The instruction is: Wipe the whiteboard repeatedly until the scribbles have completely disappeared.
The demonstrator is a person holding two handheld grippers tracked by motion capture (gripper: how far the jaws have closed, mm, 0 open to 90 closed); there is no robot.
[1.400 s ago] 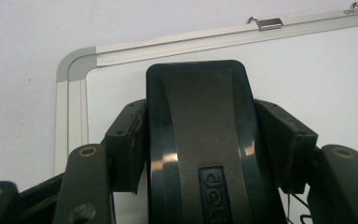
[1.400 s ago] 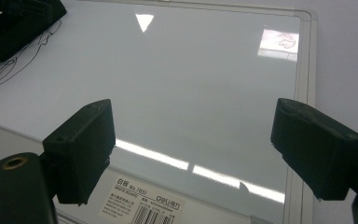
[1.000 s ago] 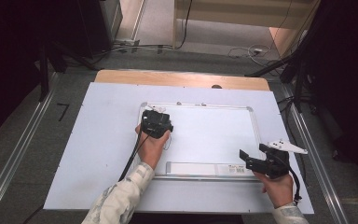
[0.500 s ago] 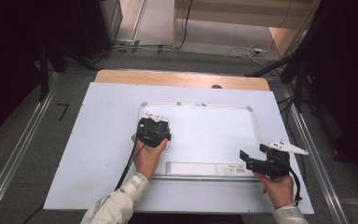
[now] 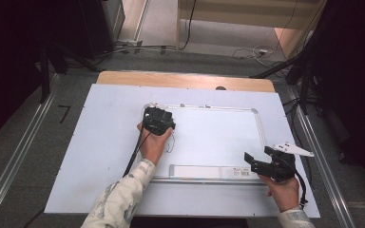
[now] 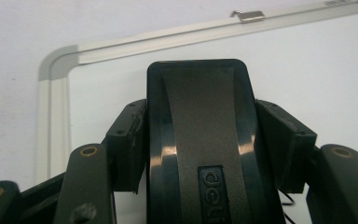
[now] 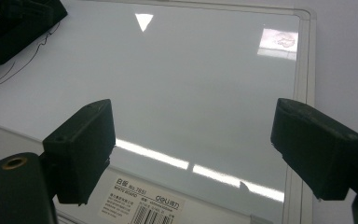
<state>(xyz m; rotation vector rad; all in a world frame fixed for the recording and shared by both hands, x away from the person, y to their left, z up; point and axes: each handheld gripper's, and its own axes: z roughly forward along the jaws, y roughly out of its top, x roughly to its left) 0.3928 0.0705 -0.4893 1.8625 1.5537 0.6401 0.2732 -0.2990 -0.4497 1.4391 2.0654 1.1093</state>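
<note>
A whiteboard [image 5: 218,137] with a silver frame lies flat on a pale sheet that covers the table [image 5: 100,142]. The left tongs [image 5: 158,118] sit over the board's far left corner, clamped on a black eraser [image 6: 200,140]; in the left gripper view the eraser fills the gap between the jaws, its pads pressed to both sides, and the frame's rounded corner shows just beyond it. A thin scribble of black ink [image 7: 23,56] marks the board just beside the eraser, towards the person. The right tongs [image 5: 256,164] hover over the board's near right corner, jaws wide apart with nothing between them (a printed label [image 7: 142,200] on the near frame lies just below them). A small metal clip [image 6: 247,16] sits on the far frame. Beyond the sheet, a strip of bare wood [image 5: 185,80] edges the table, and cables trail on the floor behind.
</note>
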